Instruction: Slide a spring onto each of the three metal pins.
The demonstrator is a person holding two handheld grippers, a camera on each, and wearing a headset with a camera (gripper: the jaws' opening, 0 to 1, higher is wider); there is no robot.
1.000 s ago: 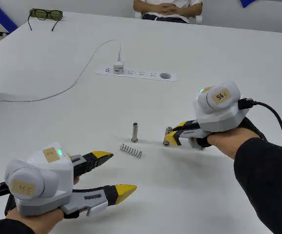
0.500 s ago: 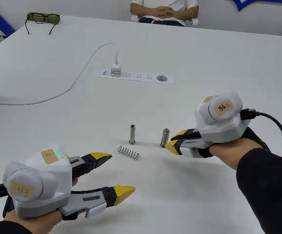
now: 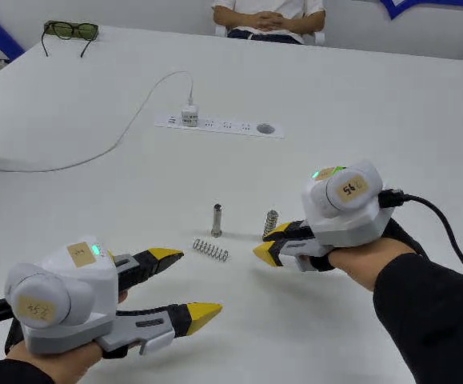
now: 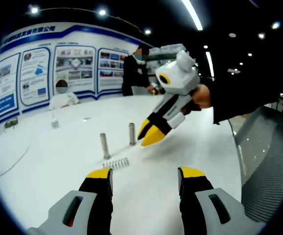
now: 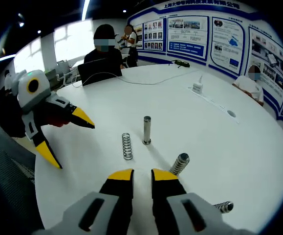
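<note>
The left gripper (image 3: 185,282) has its jaws spread wide and holds nothing, low over the white table (image 3: 335,104). The right gripper (image 3: 267,244) has its jaws nearly together with a narrow gap, empty, just beside a sprung pin (image 3: 271,222) that stands slightly tilted. A bare pin (image 3: 217,220) stands upright nearby. A loose spring (image 3: 212,250) lies flat before it.

Bright, even light falls from ceiling strips (image 4: 192,14) and small spot lamps (image 4: 101,11), leaving only soft shadows on the white table (image 3: 375,104), as under the right gripper (image 3: 265,244). Both gripper views bow strongly toward their edges, and the wall posters (image 4: 73,68) look soft.
</note>
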